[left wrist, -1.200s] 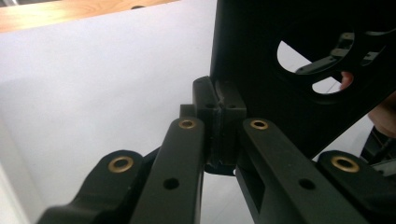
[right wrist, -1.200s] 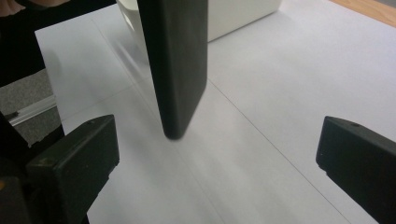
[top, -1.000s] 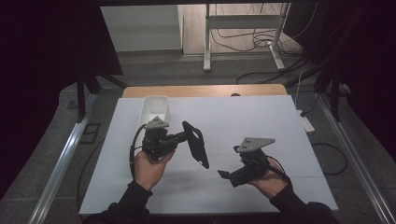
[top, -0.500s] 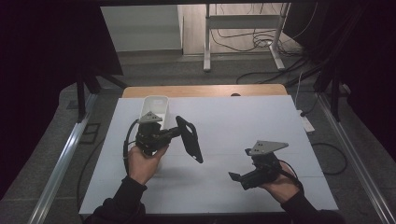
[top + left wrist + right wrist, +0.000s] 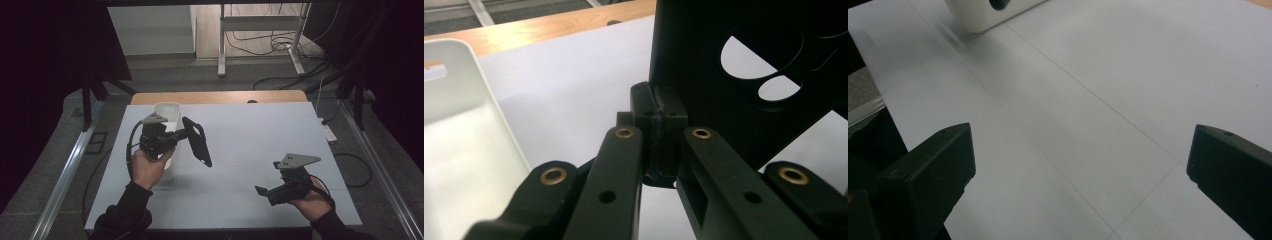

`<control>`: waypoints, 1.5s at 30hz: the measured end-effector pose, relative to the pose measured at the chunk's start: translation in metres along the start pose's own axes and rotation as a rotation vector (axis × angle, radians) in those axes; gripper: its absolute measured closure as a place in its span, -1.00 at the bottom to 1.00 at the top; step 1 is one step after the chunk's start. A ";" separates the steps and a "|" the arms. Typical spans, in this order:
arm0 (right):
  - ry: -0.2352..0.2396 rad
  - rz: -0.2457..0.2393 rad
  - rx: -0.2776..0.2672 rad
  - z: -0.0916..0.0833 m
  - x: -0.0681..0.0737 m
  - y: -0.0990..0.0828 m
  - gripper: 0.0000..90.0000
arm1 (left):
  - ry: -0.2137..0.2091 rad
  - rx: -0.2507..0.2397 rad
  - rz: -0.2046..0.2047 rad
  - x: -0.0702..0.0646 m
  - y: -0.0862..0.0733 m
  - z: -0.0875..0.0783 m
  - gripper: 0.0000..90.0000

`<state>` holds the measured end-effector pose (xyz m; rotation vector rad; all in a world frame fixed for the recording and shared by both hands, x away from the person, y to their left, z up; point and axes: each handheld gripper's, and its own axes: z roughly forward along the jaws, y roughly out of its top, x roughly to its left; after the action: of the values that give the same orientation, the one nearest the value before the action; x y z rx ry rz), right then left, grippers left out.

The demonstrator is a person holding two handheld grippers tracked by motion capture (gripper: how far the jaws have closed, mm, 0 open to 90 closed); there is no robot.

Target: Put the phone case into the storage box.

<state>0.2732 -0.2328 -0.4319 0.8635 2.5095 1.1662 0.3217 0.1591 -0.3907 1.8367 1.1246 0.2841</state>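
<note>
My left hand-held gripper (image 5: 181, 135) is clamped on the flat black plastic phone case (image 5: 197, 141), lifted at ten o'clock beside the white plastic bin (image 5: 167, 112); my right hand-held gripper (image 5: 1080, 165) gapes over the white surface (image 5: 260, 130).

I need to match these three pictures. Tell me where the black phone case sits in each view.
High view: black phone case left of centre, held off the table by the left gripper.
Left gripper view: upper right, case clamped at its edge between the jaws.
Right gripper view: not in it.
Shared landmark: white bin.
</note>
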 end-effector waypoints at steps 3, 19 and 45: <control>-0.013 0.007 0.006 -0.004 -0.003 -0.004 -1.00 | 0.012 -0.001 -0.001 0.003 0.003 -0.002 0.98; -0.102 0.044 0.002 -0.026 -0.019 -0.026 -1.00 | 0.069 -0.026 -0.008 0.022 0.018 -0.013 0.98; -0.237 0.184 0.010 -0.056 -0.038 -0.058 -1.00 | 0.143 -0.041 -0.044 0.053 0.031 -0.023 0.98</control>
<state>0.2544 -0.3200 -0.4404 1.1816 2.2860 1.0341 0.3552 0.2101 -0.3667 1.7750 1.2470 0.4157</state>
